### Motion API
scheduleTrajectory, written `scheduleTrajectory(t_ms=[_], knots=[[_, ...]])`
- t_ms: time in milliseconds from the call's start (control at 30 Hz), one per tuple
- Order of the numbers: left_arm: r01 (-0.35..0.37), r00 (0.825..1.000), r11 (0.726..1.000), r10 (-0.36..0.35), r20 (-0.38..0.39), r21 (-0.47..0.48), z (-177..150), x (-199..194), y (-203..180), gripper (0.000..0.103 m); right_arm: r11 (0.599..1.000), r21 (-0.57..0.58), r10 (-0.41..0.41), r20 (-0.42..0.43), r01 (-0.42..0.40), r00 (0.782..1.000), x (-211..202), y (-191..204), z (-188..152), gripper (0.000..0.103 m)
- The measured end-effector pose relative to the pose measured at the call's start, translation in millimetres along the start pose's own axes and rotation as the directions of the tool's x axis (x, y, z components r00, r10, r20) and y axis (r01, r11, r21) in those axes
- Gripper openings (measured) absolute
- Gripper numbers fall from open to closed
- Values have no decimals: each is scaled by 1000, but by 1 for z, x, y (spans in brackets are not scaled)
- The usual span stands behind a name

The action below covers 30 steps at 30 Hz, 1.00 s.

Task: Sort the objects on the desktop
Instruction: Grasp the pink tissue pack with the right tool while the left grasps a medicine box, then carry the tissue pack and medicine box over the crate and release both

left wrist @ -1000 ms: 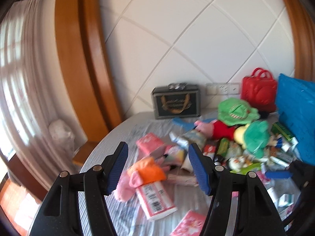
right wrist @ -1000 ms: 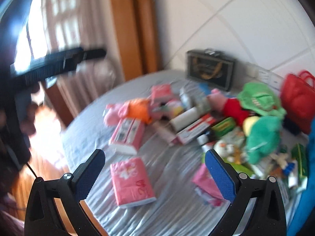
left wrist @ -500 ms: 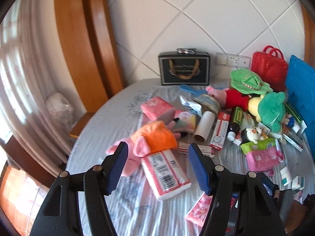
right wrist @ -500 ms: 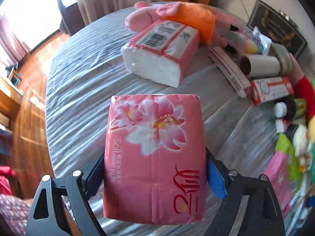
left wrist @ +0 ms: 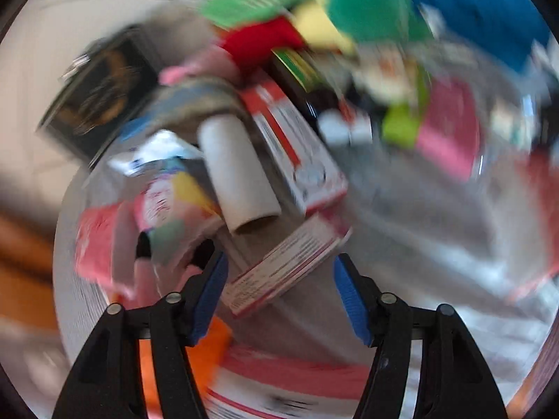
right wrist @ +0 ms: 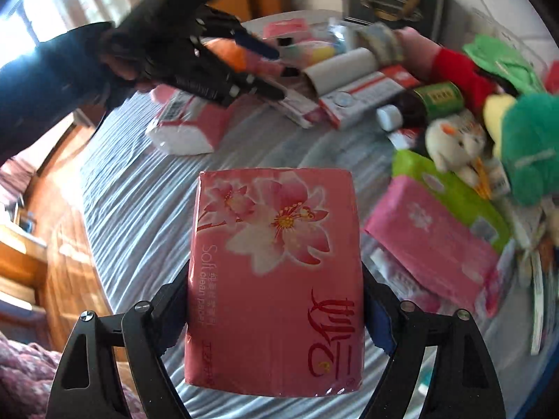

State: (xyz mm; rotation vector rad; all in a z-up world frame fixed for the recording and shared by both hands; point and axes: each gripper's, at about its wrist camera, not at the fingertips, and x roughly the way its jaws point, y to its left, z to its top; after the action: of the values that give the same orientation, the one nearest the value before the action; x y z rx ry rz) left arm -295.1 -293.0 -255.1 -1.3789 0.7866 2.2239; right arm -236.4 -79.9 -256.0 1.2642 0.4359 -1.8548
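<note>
Blur covers most of my left view. My left gripper (left wrist: 279,289) points down at the clutter on the table (right wrist: 139,188); its jaws have just been closing, and a flat white-and-red box (left wrist: 283,269) lies between the pads, though I cannot tell whether they touch it. A cardboard tube (left wrist: 237,174) lies just beyond. My right gripper (right wrist: 276,314) has closed in on a pink tissue pack (right wrist: 276,279), both pads hard against its sides. Further right lie plush toys (right wrist: 454,139) and more packets.
</note>
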Motion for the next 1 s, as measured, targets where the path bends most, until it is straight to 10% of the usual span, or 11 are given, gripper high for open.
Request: scheduleTrajectory(t_ms=[233,467,800,1000], knots=[[125,990,973,-109,-92,196,7,38,-3,53,997,80,11,24,-13,1000,-6,2,18,84],[188,981,976,-182,-64,113,2,31,5,39,992,123,-23,59,15,998,-16,1,26,84],[52,991,977,-25,131,-205,-18,-28,-15,28,971,181,-181,128,156,975,-42,-11,38,84],[-4,957,935,107,271,-354,-10,-103,-40,28,938,256,-285,189,233,940,-70,-18,38,84]])
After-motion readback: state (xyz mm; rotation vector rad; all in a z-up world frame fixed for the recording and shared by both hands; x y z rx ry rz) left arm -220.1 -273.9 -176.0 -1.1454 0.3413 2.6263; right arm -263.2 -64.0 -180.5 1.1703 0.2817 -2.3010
